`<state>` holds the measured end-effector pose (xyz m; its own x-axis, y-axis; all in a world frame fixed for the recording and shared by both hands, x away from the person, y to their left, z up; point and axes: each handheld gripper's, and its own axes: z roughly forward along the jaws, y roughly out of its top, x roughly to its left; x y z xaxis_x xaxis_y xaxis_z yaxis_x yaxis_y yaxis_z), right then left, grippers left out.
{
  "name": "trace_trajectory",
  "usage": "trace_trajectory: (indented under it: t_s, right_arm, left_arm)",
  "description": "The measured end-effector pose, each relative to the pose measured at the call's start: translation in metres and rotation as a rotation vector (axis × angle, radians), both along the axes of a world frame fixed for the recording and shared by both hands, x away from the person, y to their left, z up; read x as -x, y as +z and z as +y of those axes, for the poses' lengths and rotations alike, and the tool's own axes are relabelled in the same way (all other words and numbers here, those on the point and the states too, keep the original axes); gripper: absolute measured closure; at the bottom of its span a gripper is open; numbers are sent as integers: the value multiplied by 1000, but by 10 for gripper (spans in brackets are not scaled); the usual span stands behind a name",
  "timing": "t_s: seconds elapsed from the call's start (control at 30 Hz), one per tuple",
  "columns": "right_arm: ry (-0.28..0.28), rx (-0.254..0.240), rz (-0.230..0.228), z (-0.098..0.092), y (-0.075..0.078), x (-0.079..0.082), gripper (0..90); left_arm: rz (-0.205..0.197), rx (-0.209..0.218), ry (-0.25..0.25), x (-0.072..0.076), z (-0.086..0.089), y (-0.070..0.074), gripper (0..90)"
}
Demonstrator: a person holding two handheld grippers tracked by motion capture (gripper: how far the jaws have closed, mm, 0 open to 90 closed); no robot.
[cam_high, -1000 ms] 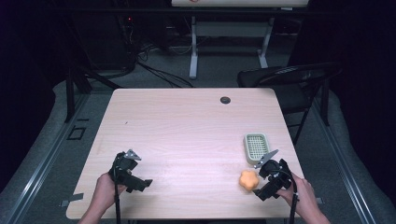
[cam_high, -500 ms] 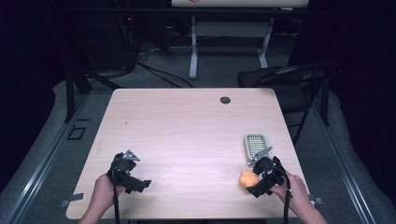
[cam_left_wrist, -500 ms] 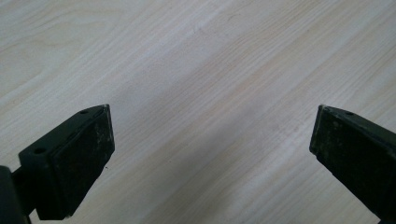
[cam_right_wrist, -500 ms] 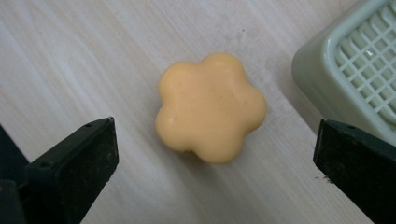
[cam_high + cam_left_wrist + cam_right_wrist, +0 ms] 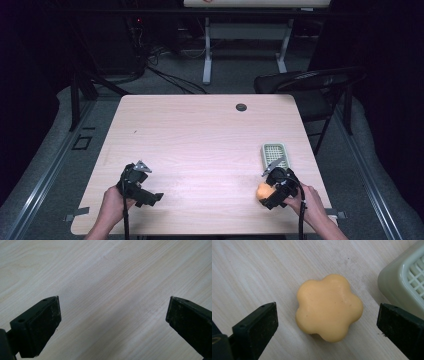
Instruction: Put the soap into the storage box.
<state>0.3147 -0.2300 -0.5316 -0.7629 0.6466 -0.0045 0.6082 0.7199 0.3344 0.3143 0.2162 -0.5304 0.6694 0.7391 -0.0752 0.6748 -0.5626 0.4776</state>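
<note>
An orange flower-shaped soap (image 5: 329,307) lies flat on the wooden table (image 5: 200,130) near its front right corner, also seen as a soap (image 5: 262,191) in the high view. My right gripper (image 5: 327,306) points down over it, one jaw on each side. The jaws have just been closing, but gaps remain and neither pad touches the soap. In the high view my right gripper (image 5: 266,195) partly covers the soap. My left gripper (image 5: 152,197) rests near the front left edge. In its own view the left gripper (image 5: 113,298) is open over bare wood.
A pale green slotted soap dish (image 5: 274,154) sits just behind the soap, its corner close to one jaw as a dish (image 5: 407,282). A dark grommet (image 5: 241,107) is at the table's far edge. A black chair (image 5: 310,85) stands beyond the far right corner.
My right gripper has shifted left until it stands over the soap. The soap, the dish and the left gripper have stayed put.
</note>
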Motion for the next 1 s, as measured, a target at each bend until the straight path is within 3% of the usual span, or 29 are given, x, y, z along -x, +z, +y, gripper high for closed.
trace_trajectory:
  t_s: [0.13,0.17,0.23,0.4,0.5,0.57,1.0]
  right_arm:
    - [6,-11,21,3,-5,-2,26]
    - [22,16,19,6,-7,-3,18]
    - [19,1,21,7,-8,-3,15]
    - [31,37,18,10,-11,-5,5]
    - [29,38,21,10,-11,-4,42]
    - [19,34,19,10,-13,-4,123]
    - [-5,59,2,11,-14,-4,256]
  left_arm:
    - [2,-1,-2,0,0,-1,1]
    - [3,0,-4,0,-1,0,1]
    - [2,1,-3,0,0,0,1]
    - [2,-3,-3,0,-1,0,1]
    - [2,-4,-5,0,-1,0,1]
    - [-1,-4,-4,0,-1,-1,1]
    - [-1,-7,-6,0,-1,-1,0]
